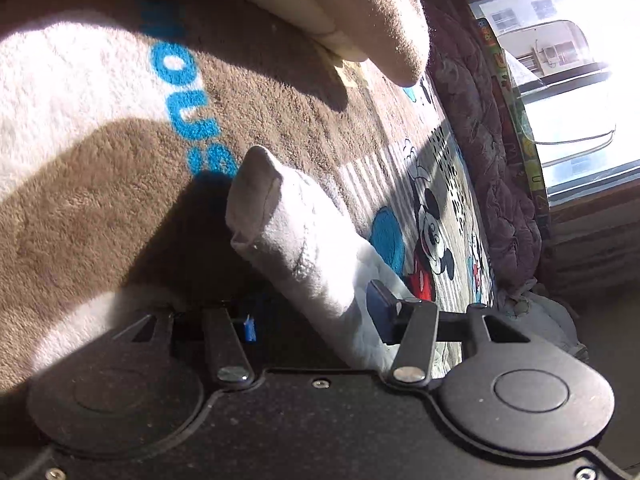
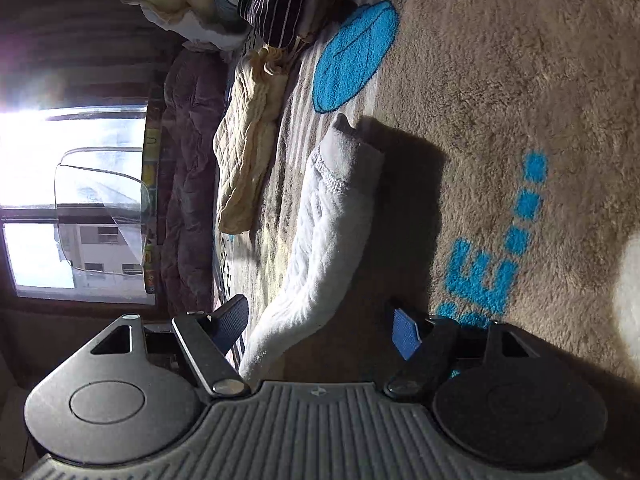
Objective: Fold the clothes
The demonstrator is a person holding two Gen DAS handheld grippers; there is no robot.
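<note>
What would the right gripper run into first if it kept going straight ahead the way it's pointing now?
Most likely the white garment, which lies lengthwise between the open fingers of the right gripper and stretches ahead over the brown blanket. Depth is hard to judge, so the fingers might pass either side of it and meet the blanket.

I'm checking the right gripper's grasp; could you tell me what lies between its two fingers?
In the right wrist view, the white fleece garment runs up between the right gripper's open fingers, nearer the left one; brown blanket beneath.
</note>
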